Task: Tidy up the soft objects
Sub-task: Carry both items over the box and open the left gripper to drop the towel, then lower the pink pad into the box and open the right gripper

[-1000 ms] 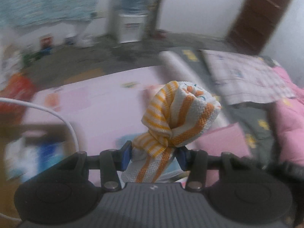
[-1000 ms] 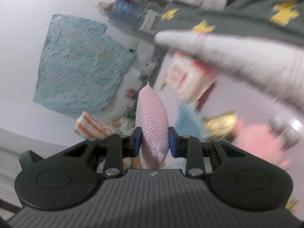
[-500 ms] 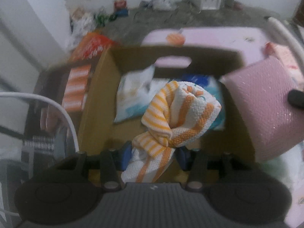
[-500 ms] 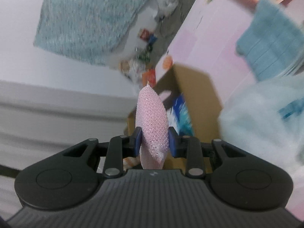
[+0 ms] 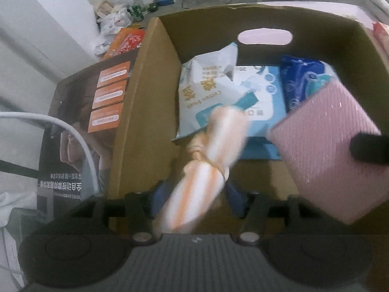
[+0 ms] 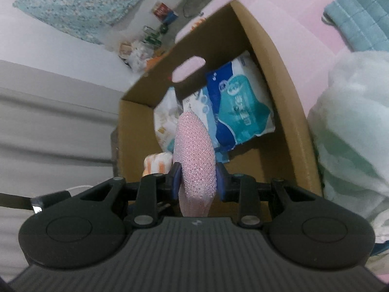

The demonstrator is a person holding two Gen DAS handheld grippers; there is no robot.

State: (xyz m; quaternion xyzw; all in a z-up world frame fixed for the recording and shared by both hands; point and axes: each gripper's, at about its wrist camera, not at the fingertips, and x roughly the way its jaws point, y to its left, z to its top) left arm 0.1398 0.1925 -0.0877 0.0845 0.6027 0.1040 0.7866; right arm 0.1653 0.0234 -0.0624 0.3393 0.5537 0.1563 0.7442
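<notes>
Released, seemingly, striped cloth drops from left tool into box.

You've got a pink surface w/ a cardboard box on it, teal towel & pale fluffy cloth alongside.

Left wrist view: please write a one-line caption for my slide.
Left gripper, jaws just opened, releases an orange-striped white cloth bundle into a brown cardboard box beside a pink mesh sponge.
</notes>
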